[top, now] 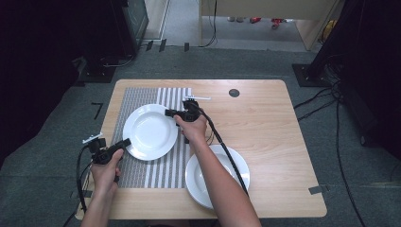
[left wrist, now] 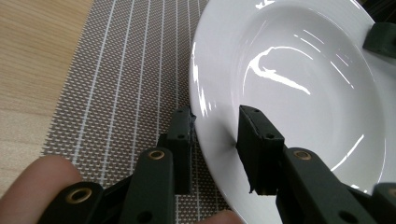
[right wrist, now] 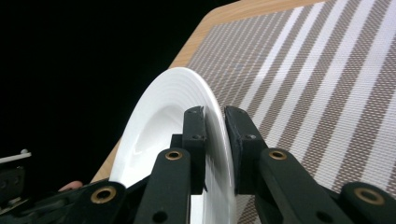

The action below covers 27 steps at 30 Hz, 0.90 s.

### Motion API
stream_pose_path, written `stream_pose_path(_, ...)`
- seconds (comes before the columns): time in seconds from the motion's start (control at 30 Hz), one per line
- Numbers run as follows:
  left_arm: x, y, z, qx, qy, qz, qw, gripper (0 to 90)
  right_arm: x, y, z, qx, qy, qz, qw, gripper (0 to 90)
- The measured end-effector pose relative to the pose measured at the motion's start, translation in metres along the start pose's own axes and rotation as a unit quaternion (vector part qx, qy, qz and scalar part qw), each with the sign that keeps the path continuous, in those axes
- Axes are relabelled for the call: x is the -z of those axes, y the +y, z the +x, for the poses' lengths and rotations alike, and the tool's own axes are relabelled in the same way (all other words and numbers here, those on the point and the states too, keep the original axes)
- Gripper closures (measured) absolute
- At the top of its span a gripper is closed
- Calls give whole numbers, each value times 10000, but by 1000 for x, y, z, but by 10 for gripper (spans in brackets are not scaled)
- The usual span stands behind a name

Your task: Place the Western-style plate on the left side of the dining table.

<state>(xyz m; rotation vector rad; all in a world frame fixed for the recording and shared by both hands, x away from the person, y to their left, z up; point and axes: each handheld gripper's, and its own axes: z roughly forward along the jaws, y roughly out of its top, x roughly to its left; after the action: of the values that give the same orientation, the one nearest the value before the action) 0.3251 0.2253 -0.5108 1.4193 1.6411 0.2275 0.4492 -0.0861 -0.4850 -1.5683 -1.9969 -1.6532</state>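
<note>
At the table, I have a white plate (top: 150,131) between my two grippers as it sits on the striped placemat (top: 142,172). My right gripper (top: 171,113) is pinched onto the plate's far right rim; in the right gripper view (right wrist: 215,123) the jaws press the thin white edge from both sides. My left gripper (top: 124,143) stands at the near left rim, and in the left gripper view (left wrist: 215,126) its jaws are spread, one under the rim's outside and one over the inside of the plate (left wrist: 299,93), not yet closed on it.

By my reading the job is barely begun: one side is gripped, the other is only lined up, and the plate does not look to have left the mat. Closing the left jaws and moving the plate both remain. A second white plate (top: 196,177) rests on bare wood at the near right, partly under my right forearm.

My right arm reaches forward across that second plate; my left hand (top: 106,171) sits low by the mat's near left corner.
</note>
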Motion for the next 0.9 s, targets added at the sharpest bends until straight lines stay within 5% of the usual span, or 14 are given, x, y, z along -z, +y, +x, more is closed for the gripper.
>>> stream_pose_path(0.6, -1, -1, 1, 82, -122, -51, 9999, 650, -25, 3, -13, -28, -368, 3, 9993, 747)
stream_pose_path(0.9, 1, 0, -3, -3, -144, -146, 9998, 656, -32, -3, -15, 202, -752, 59, 9969, 677)
